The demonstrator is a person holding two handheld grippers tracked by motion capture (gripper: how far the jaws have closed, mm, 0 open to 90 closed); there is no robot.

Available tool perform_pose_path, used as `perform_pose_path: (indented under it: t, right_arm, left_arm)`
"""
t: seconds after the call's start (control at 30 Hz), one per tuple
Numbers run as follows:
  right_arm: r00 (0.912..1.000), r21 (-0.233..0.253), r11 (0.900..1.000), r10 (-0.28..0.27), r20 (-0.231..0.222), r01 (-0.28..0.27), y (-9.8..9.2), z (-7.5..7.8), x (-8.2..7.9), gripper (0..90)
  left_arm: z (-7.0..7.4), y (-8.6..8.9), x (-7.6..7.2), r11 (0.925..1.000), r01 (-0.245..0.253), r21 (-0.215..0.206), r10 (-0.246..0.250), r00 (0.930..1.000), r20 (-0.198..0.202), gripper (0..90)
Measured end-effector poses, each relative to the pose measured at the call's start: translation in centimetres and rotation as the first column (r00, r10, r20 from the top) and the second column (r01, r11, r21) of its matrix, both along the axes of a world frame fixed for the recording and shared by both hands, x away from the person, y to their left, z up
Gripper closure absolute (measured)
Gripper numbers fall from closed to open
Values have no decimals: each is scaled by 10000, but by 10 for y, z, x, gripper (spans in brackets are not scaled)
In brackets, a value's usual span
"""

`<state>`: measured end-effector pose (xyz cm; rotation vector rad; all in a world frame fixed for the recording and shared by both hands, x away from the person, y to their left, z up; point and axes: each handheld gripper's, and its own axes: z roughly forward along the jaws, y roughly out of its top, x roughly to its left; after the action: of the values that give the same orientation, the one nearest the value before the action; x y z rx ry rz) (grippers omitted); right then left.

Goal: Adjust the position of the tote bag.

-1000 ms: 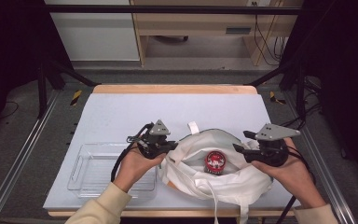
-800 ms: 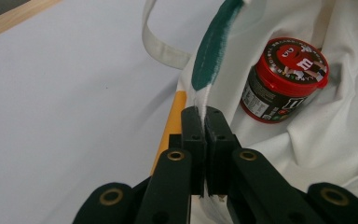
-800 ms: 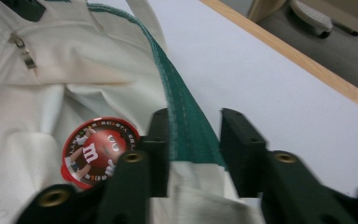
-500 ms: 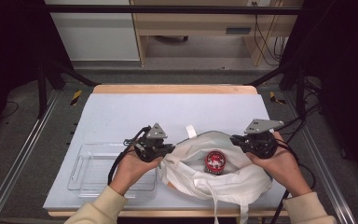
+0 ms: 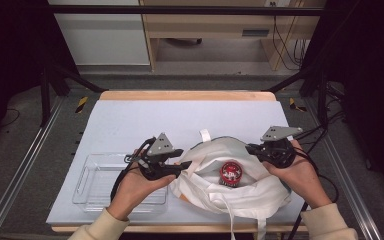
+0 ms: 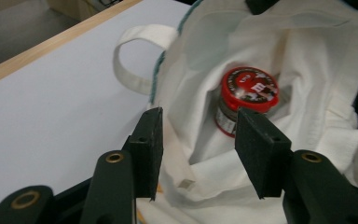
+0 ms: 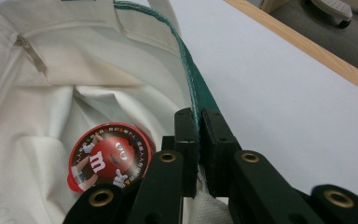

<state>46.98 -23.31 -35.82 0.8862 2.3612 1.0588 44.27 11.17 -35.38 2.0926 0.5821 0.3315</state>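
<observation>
A white cloth bag (image 5: 240,192) lies open on the table near the front edge. Inside it stands a jar with a red lid (image 5: 231,172). My left gripper (image 5: 182,162) is open at the bag's left edge; in the left gripper view the white fabric (image 6: 186,135) lies between its fingers (image 6: 150,140), with the jar (image 6: 247,100) beyond them. My right gripper (image 5: 251,148) is shut on the bag's green-trimmed rim (image 7: 193,84) at the right side of the mouth. In the right gripper view, the jar's lid (image 7: 109,156) sits just left of that gripper (image 7: 199,122).
A clear plastic tray (image 5: 87,180) stands at the front left, under my left forearm. The bag's handle loop (image 5: 206,136) lies on the light mat (image 5: 180,120) behind the bag. Another strap (image 5: 230,215) hangs toward the table's front edge.
My right gripper has moved a little left and away from the person, pulling the bag's rim with it. The left gripper has barely shifted.
</observation>
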Motion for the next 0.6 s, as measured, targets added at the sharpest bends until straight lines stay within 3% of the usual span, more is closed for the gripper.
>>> perform_pose_path:
  t: [0.13,0.27,0.4,0.43,0.47,0.5,0.6]
  right_arm:
    - [10000,77,10000,-3,-25,3,-1,0,0,854]
    - [10000,109,9999,8,-77,-8,-2,0,0,853]
    - [9999,137,9999,12,-109,-10,-2,0,1,851]
    - [9999,136,9999,19,-132,-18,-3,0,1,850]
    - [9999,136,9999,19,-132,-18,-3,0,1,850]
    - [9999,143,9999,24,-128,-22,-3,0,1,850]
    - [9999,139,9999,30,-139,-28,-3,1,1,850]
  left_arm:
    - [-3,-8,-7,9957,828,422,-831,9965,47,470]
    - [-10,-17,-11,9850,1479,886,-1485,9889,7,439]
    - [-17,-24,-11,9695,1979,1447,-1978,9801,-153,385]
    - [-21,-26,-10,9609,2164,1729,-2144,9763,-303,362]
    - [-21,-26,-10,9609,2164,1729,-2144,9763,-303,356]
    - [-25,-29,-9,9523,2334,1964,-2290,9724,-451,345]
    - [-28,-30,-8,9486,2374,2094,-2323,9714,-490,337]
